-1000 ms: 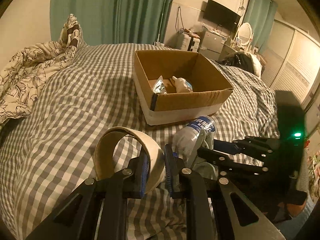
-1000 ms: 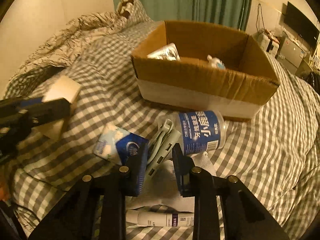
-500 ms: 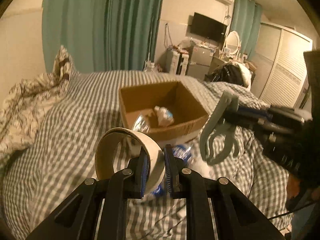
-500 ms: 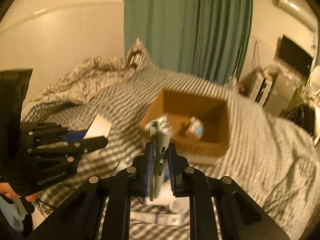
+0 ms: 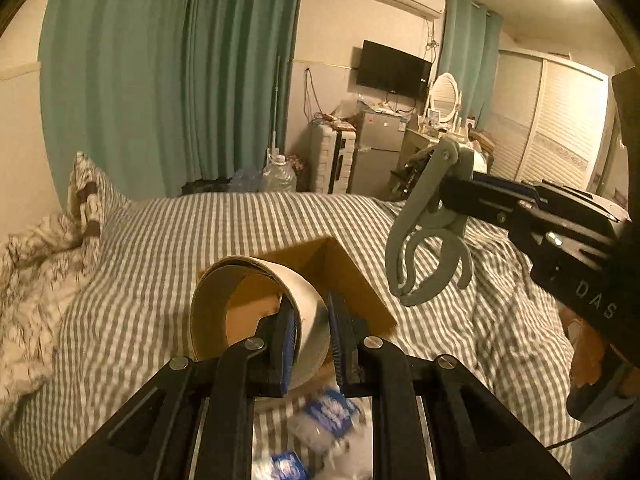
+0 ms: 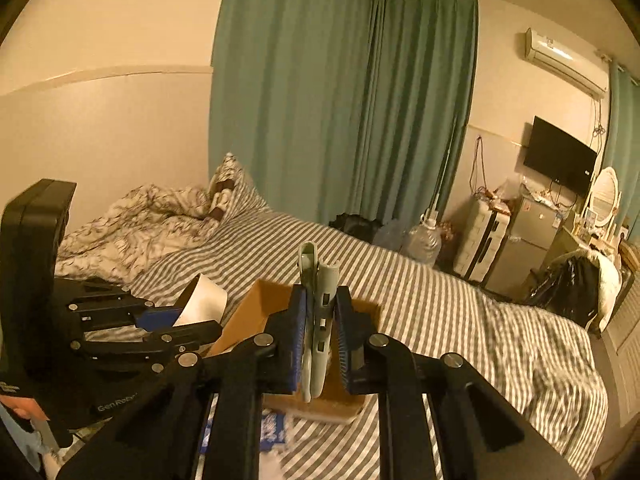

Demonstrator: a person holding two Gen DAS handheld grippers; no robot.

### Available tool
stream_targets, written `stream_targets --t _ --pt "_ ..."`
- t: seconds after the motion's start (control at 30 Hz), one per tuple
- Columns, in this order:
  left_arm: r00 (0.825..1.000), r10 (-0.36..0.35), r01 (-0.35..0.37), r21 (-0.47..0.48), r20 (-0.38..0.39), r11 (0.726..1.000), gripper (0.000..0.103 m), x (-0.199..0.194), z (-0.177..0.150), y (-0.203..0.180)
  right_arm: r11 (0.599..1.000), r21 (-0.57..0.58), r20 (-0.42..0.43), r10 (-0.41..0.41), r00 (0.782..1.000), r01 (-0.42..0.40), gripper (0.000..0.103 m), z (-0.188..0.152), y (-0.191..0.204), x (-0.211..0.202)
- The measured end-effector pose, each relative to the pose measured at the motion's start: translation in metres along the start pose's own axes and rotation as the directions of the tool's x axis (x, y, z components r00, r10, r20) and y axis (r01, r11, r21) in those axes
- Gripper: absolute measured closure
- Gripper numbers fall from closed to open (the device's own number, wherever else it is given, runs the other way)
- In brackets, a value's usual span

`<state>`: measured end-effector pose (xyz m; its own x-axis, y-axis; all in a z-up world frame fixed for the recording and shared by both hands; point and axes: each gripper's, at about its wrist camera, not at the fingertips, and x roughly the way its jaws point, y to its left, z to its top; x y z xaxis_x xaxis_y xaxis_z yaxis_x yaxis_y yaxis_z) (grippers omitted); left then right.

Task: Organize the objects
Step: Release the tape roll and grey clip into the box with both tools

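Note:
My left gripper (image 5: 312,332) is shut on the wall of a wide tape roll (image 5: 256,304) and holds it high above the bed, over the near side of the open cardboard box (image 5: 352,276). My right gripper (image 6: 320,332) is shut on a grey-green plastic clip (image 6: 318,320), also raised above the box (image 6: 256,312). The clip also shows in the left wrist view (image 5: 428,232), to the right of the roll. The left gripper and roll (image 6: 204,300) show at the left of the right wrist view.
A blue-and-white tissue pack (image 5: 328,412) and other small items lie on the checked bedspread (image 5: 140,260) below the grippers. A crumpled floral duvet (image 6: 140,220) lies at the bed's head. Green curtains, a fridge, a suitcase and a TV stand beyond the bed.
Both grippers have risen from the bedspread with their objects and now hang above the box. The right gripper closed on the clip and lifted it.

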<state>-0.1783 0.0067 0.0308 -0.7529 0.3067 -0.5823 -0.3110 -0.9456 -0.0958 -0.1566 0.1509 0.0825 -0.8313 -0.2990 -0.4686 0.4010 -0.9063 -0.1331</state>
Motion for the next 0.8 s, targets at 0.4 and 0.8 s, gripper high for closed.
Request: stream_targets --t 0.4,0.8 --pt "0.991 0.009 -0.007 0.019 -0.130 1.000 0.087 0.118 0.013 0.023 0.998 0.058 -0.141 0.032 0.989 -0.024 0.089 -0.012 -0.043 0.129" --pt "0.962 -0.017 0.017 -0.004 -0.274 1.000 0.087 0.200 -0.021 0.048 0.993 0.099 -0.245 0.083 0.966 -0.060 0.089 -0.063 -0.054 0.216"
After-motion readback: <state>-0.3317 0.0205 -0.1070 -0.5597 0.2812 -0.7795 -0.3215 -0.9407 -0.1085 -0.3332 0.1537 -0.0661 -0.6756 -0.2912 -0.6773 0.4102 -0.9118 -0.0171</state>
